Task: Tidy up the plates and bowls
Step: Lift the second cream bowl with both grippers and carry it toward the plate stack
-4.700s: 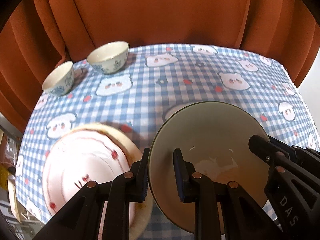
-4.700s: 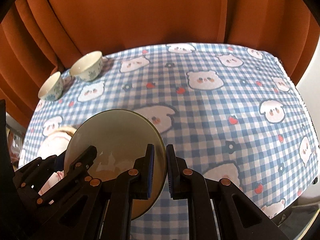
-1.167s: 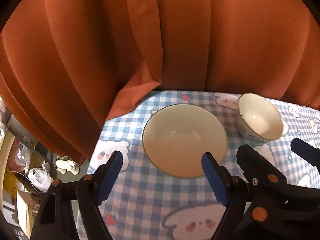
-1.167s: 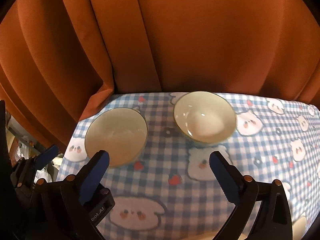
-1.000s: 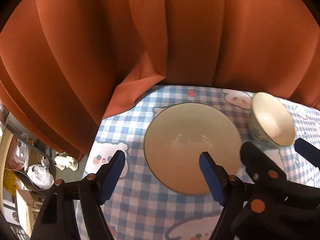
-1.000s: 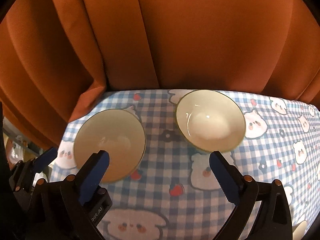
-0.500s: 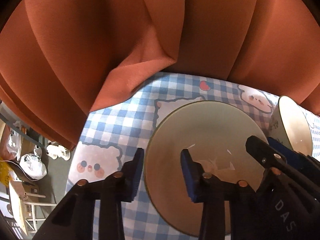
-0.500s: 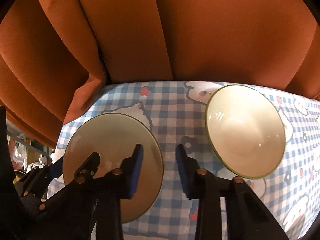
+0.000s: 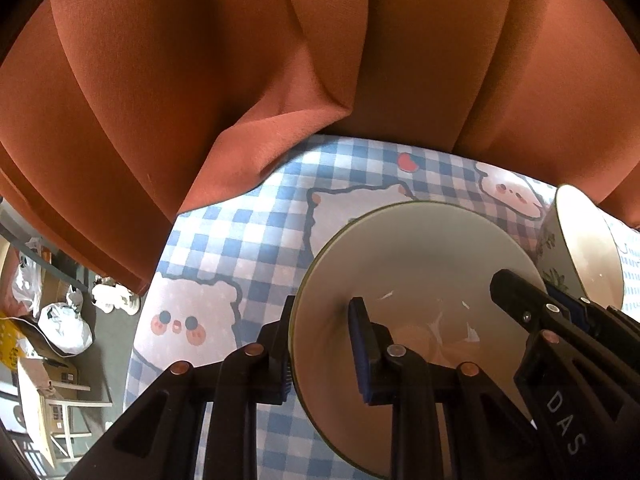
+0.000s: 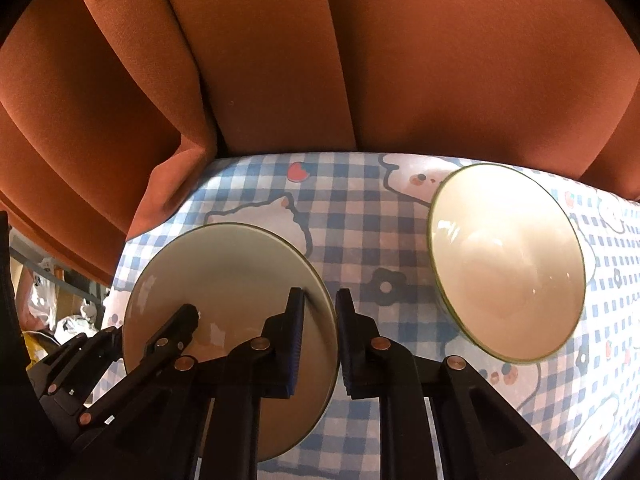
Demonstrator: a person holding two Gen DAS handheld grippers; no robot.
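Gripping opposite rims of one green-rimmed bowl (image 9: 416, 280), both tools are clenched on it, one pad inside and one outside the wall; their jaws have just been closing. The left gripper (image 9: 320, 344) pinches the rim on the bowl's left, the right gripper (image 10: 320, 336) the rim on its right. The bowl sits near the far left corner of the checked bear-print tablecloth (image 10: 352, 208), by the orange curtain (image 10: 280, 60). A second bowl (image 10: 508, 264) stands just right of it
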